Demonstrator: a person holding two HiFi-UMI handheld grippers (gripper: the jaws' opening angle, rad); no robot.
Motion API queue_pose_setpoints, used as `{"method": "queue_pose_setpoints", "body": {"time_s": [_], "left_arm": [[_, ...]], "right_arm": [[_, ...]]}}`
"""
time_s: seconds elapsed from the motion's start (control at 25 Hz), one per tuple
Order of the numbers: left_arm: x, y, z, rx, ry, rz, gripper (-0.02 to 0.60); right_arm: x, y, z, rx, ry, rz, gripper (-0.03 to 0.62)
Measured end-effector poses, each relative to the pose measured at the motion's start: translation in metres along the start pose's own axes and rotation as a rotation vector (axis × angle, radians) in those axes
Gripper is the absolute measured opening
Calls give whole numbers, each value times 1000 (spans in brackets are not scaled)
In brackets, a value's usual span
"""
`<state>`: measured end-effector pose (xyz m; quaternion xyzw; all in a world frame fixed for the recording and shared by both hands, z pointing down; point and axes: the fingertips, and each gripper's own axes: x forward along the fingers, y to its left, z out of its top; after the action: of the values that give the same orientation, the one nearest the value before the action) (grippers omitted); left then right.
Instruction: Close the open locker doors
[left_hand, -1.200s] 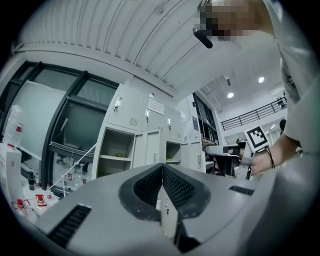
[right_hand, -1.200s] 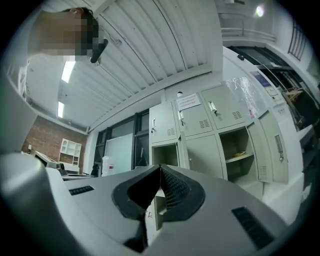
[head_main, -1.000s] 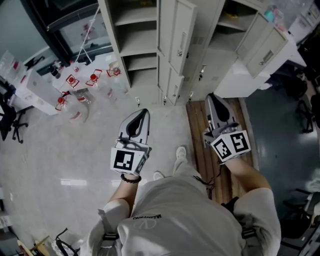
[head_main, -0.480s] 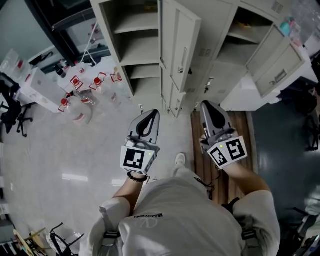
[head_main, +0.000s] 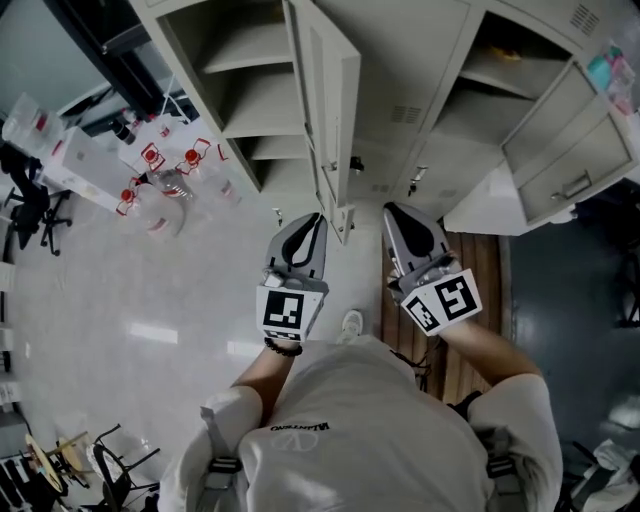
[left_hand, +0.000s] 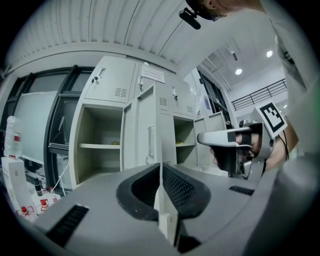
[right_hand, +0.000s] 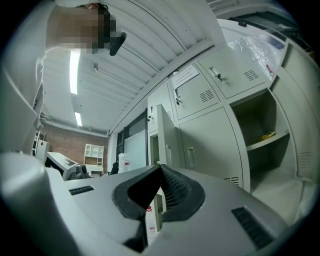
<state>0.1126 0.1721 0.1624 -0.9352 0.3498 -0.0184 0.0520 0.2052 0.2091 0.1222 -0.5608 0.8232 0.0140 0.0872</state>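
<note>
Middle locker door (head_main: 322, 120): pale grey metal, swung out, just ahead of both grippers.
Right locker door (head_main: 572, 150): same grey, wide open.
Left gripper (head_main: 308, 225): jaws pressed together, empty.
Right gripper (head_main: 404, 215): jaws pressed together, empty.

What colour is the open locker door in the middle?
The locker door is pale grey-beige, clearest in the head view.

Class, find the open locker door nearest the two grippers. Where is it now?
Head view, top centre: the open door stands edge-on, right of the shelves, just beyond the left gripper and right gripper.
</note>
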Motion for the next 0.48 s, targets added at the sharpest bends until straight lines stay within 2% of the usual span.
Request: {"method": "queue_pose_setpoints", "body": {"time_s": [0.28, 0.48], "left_arm": [[40, -9, -17, 18, 52, 61, 6], [66, -7, -34, 26, 89, 105, 56]], "right_arm": [[21, -22, -17, 22, 17, 71, 16], [32, -25, -29, 32, 30, 96, 24]]}}
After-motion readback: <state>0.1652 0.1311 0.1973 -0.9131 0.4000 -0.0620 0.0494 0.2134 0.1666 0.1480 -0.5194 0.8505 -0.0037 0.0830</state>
